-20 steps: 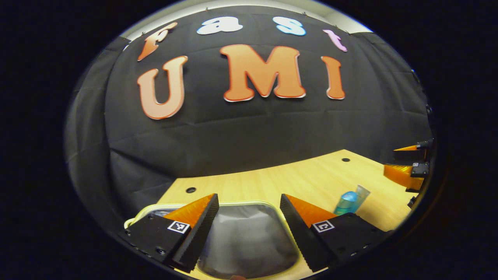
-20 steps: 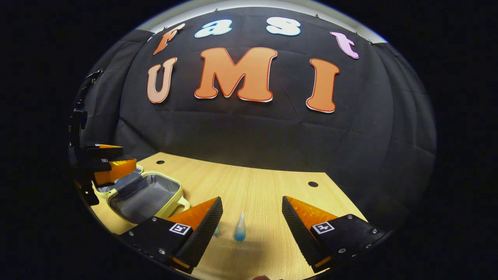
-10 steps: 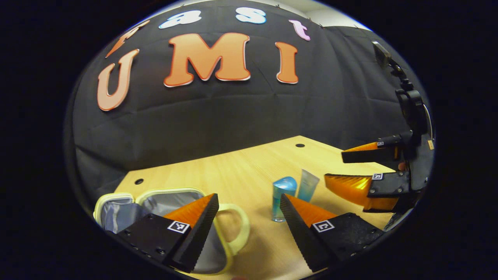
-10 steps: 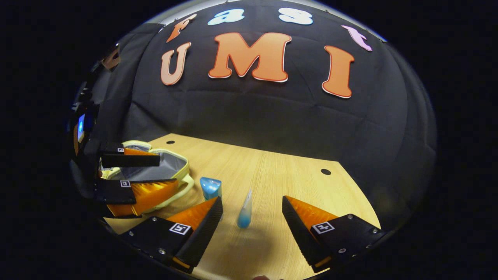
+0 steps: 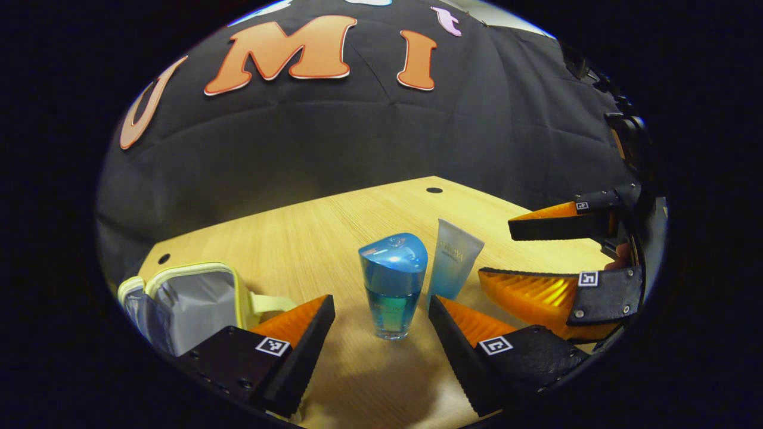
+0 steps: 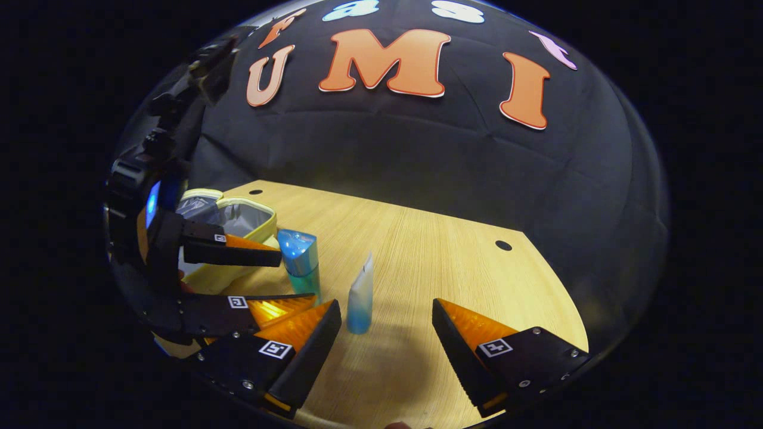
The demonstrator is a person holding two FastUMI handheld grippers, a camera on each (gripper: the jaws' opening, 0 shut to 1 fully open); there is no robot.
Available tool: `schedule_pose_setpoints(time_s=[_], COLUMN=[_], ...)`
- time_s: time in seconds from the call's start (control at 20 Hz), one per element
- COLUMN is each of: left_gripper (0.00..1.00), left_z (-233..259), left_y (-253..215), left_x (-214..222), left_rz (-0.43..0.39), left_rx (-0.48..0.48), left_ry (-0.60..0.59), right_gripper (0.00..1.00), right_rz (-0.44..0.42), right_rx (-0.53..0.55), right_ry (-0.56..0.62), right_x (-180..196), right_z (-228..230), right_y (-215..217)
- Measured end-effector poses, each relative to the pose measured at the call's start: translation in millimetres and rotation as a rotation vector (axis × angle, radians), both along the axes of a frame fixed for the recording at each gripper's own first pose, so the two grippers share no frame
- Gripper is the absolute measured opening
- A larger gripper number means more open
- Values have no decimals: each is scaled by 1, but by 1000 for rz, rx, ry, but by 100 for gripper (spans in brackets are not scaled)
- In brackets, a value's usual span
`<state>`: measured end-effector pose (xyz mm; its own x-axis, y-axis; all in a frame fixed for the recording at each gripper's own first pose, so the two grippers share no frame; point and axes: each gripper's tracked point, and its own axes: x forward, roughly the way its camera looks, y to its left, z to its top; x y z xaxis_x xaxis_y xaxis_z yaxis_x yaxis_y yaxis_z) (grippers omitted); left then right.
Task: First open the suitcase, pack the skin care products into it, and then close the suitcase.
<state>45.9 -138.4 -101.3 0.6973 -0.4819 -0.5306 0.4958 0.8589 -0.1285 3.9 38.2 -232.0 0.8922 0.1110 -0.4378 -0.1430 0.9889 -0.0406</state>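
Observation:
A blue bottle (image 5: 392,285) with a rounded blue cap stands upright on the wooden table, just ahead of my open left gripper (image 5: 381,316). Behind it stands a pale tube (image 5: 454,266), cap down. The small yellow-trimmed suitcase (image 5: 185,301) lies open at the left, its grey lining showing. In the right gripper view the tube (image 6: 360,295) stands just ahead of my open right gripper (image 6: 386,322), nearer its left finger. The blue bottle (image 6: 301,263) and the suitcase (image 6: 235,223) lie further left. The left gripper (image 6: 280,277) reaches around the bottle there, jaws apart.
The wooden table (image 6: 441,256) has round holes (image 6: 503,245) near its back corners. The black cloth wall rises right behind it. The right gripper (image 5: 524,250) hangs open at the right of the left gripper view, close to the tube.
Both grippers have moved forward and down toward the products. The left gripper swung right from the suitcase to the blue bottle. The right gripper closed in on the tube.

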Motion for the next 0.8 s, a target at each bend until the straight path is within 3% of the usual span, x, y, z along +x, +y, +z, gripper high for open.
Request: schedule_pose_setpoints(time_s=[0.15,0.3,0.4,0.65,0.8], left_gripper=[94,65,53,50,49], left_z=[-8,-14,-16,-3,21], left_y=[-9,-22,-23,-14,-3], left_x=[14,19,21,23,36], left_rz=[-10,-22,-9,41,76], left_rx=[-5,-42,-46,-75,-92], left_ry=[33,61,60,78,54], right_gripper=[98,98,98,98,83], right_rz=[15,34,41,78,101], right_rx=[3,3,13,57,106], right_ry=[24,45,57,90,100], right_x=[1,7,12,28,35], right_z=[-12,-24,-32,-57,-60], right_y=[5,11,13,25,33])
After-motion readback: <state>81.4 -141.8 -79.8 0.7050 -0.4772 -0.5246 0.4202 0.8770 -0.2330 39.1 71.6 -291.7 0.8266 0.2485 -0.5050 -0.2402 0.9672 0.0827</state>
